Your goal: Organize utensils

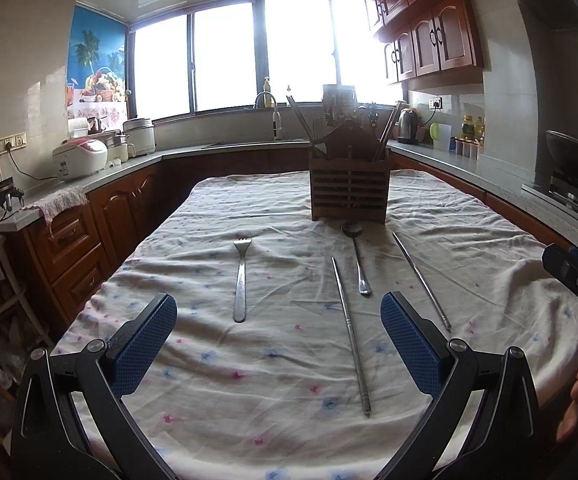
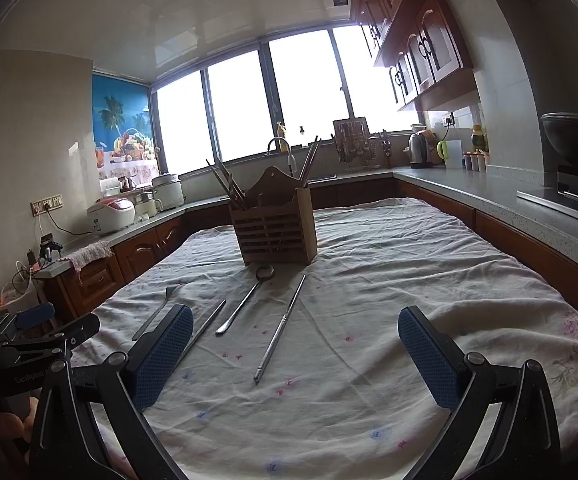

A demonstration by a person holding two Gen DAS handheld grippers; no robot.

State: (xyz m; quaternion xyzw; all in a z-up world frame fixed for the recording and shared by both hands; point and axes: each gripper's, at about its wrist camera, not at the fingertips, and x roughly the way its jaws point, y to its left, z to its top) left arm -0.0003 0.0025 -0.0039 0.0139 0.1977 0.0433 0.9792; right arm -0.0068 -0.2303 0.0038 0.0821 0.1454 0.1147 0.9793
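1. The left gripper [image 1: 279, 344] is spread wide and empty, above the tablecloth [image 1: 249, 400]; the right gripper [image 2: 295, 356] is likewise spread, holding nothing.
2. Just ahead lie four loose pieces: a fork [image 1: 241, 280], a spoon [image 1: 359, 260] and two metal chopsticks [image 1: 349, 328] [image 1: 421, 280], all flat on the cloth.
3. Beyond them stands the wooden holder [image 1: 349, 192], already holding some chopsticks. Judging by this, nothing on the cloth is sorted yet.

The only lettering I can find is pale print on the black frame of my left gripper [image 2: 49, 320], seen at about eight o'clock in my right wrist view. It seems to begin "Gen" or "Cen", and the rest is too blurred to read. Nothing else I see carries legible text, numbers or signs.
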